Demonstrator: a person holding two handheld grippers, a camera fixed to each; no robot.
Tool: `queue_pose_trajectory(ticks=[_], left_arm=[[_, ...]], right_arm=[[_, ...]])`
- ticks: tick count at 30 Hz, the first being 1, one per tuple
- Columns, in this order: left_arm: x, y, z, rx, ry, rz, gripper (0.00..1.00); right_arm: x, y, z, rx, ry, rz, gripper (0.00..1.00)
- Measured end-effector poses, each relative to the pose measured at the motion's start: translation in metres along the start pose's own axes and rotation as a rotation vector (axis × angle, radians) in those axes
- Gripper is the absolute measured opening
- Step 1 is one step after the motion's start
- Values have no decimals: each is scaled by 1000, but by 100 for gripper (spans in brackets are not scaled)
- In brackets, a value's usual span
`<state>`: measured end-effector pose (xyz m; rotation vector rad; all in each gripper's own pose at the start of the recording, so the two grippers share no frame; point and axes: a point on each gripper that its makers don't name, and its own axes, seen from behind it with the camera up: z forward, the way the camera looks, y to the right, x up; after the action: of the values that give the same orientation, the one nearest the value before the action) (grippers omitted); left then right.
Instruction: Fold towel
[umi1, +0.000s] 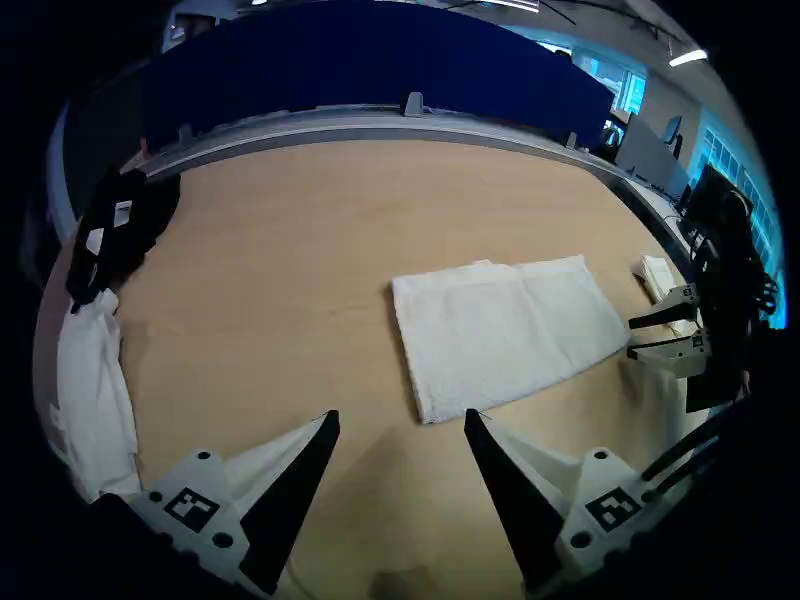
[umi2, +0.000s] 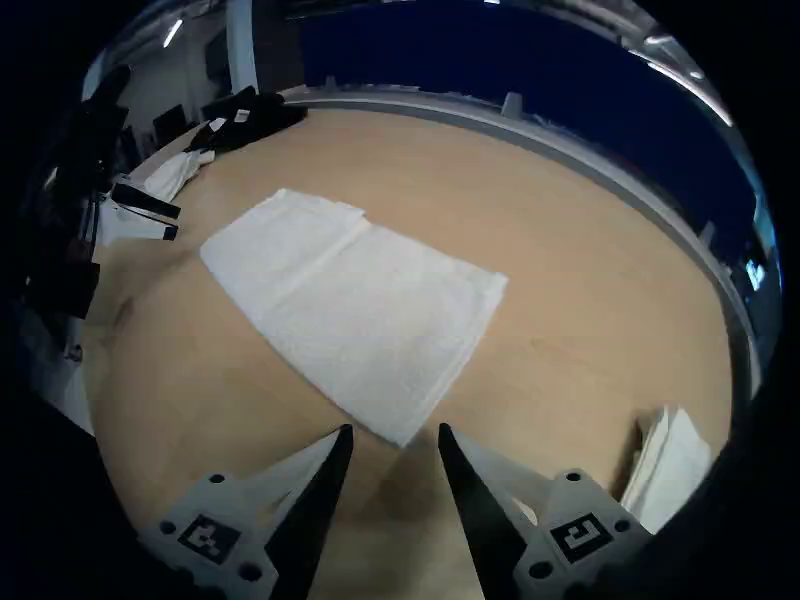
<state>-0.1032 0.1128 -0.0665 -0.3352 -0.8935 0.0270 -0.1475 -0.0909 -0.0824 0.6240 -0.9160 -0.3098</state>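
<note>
Towel (umi1: 510, 330) flat on bench (umi1: 300, 220), looks already doubled.

Left gripper view: left gripper (umi1: 400, 414) fingers apart, nothing between them. Towel's near corner is just ahead of the right-hand finger. Right gripper (umi1: 640, 336) is off to the right, just beside the towel's short edge, fingers apart.

Right gripper view: right gripper (umi2: 392, 430) fingers apart and empty, towel (umi2: 350, 310) corner just ahead, centred in the gap.

Risk: pinch catches the top layer alone and the fold peels open, or fingers close short and skid on the bench.

Right gripper view gives the layer seam across the towel. Left gripper view gives both grippers' spacing along it.
</note>
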Motion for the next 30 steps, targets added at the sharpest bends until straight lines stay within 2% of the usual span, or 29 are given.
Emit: queue_pose_trajectory(ticks=[6,10,19,22,28,30], left_arm=[[-2,-2,-7,3,2,-12,93],[-4,-4,-10,7,3,-15,93],[-5,-9,-15,15,3,-21,93],[-5,-10,-15,18,2,-22,93],[-7,-11,-15,20,-1,-22,93],[-8,-11,-15,21,-1,-22,93]], right_arm=[[1,0,2,15,-9,-26,46],[1,-2,4,28,-17,-38,39],[-2,-4,5,39,-34,-67,39],[-3,-4,6,42,-37,-72,35],[-3,-4,8,49,-38,-71,22],[-4,-4,8,53,-40,-70,12]])
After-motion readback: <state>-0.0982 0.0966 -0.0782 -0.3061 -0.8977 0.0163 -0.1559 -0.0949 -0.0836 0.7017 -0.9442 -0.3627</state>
